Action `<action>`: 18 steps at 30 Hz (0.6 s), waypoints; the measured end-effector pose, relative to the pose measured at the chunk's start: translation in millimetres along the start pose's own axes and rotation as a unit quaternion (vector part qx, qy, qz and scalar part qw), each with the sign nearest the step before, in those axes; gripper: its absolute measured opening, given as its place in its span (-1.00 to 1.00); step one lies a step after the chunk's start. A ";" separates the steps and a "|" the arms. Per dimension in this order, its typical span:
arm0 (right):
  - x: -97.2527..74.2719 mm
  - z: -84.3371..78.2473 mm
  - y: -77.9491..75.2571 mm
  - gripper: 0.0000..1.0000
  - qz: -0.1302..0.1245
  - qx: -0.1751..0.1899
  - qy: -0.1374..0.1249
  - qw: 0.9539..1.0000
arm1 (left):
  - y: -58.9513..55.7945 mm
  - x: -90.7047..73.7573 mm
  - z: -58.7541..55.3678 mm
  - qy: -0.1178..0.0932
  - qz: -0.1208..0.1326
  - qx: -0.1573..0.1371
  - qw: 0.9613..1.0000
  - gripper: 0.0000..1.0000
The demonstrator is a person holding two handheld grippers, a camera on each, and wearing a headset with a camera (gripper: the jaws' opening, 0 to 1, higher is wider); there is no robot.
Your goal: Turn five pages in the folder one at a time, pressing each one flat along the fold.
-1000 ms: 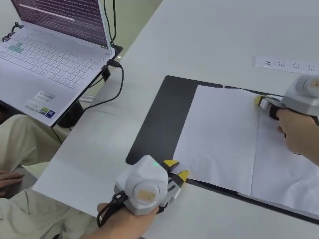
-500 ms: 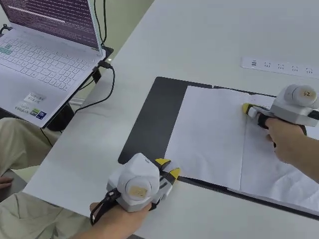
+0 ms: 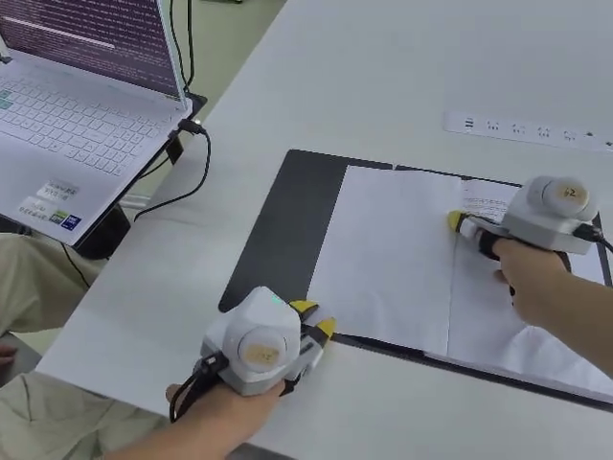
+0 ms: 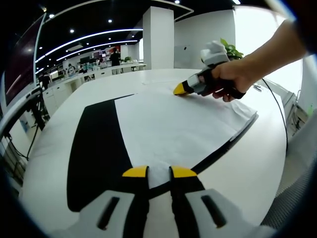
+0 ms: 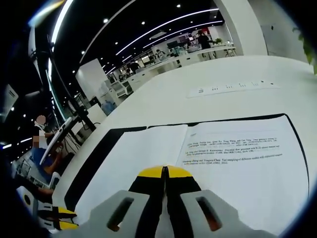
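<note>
text: none legible | page print (image 5: 233, 151) — too small | laptop screen (image 3: 86, 38) — blurred

The folder cover (image 3: 287, 225) is seen as matt black, the pages (image 3: 383, 259) as smooth white paper, faintly creased at the right. The table (image 3: 383, 77) is finished smooth, white and slightly sheened.

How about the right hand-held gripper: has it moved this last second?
Yes. The right hand-held gripper has slid along the fold, away from the folder's far edge.

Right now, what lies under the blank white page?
The black folder cover, which shows bare beyond the page at its outer edge. Whether other sheets lie beneath is covered.
</note>
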State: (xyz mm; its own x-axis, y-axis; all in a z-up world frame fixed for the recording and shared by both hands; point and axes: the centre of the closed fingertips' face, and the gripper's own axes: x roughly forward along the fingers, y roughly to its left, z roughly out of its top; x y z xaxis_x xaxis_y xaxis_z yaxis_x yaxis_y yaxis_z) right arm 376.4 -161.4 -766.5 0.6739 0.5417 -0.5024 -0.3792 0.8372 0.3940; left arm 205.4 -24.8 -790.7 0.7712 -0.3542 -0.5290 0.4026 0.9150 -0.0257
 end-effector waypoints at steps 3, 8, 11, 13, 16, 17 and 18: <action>-5.9 -2.8 4.5 -1.00 0.001 0.003 -0.001 1.000 | 0.0 -0.3 0.0 0.001 0.000 0.000 1.000 -0.71; -14.0 -5.8 9.2 -1.00 0.005 -0.003 0.003 1.000 | 0.0 -0.6 -0.3 0.000 0.001 0.004 1.000 -0.71; -18.9 -10.1 11.4 -1.00 0.009 -0.008 0.009 1.000 | 0.1 -0.7 -0.4 -0.001 0.003 0.003 1.000 -0.71; -22.9 -13.8 14.2 -1.00 0.014 -0.015 0.013 1.000 | 0.2 -0.6 -0.5 -0.002 0.003 0.002 1.000 -0.71; -26.5 -19.5 15.8 -1.00 0.019 -0.017 0.017 1.000 | 0.1 -0.8 -0.2 -0.001 0.003 0.002 1.000 -0.71; -27.2 -20.1 16.1 -1.00 0.020 -0.018 0.016 1.000 | 0.0 -0.7 -0.2 -0.001 0.003 0.001 1.000 -0.71; -27.8 -21.6 15.7 -1.00 0.021 -0.017 0.016 0.999 | 0.0 -0.7 -0.1 0.000 0.003 0.002 1.000 -0.71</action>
State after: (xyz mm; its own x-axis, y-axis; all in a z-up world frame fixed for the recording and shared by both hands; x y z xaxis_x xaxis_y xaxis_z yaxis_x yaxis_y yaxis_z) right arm 338.0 -161.7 -763.0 0.6361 0.5779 -0.5112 -0.4285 0.8156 0.3889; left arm 204.8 -24.5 -790.4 0.7736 -0.3490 -0.5289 0.4000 0.9163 -0.0195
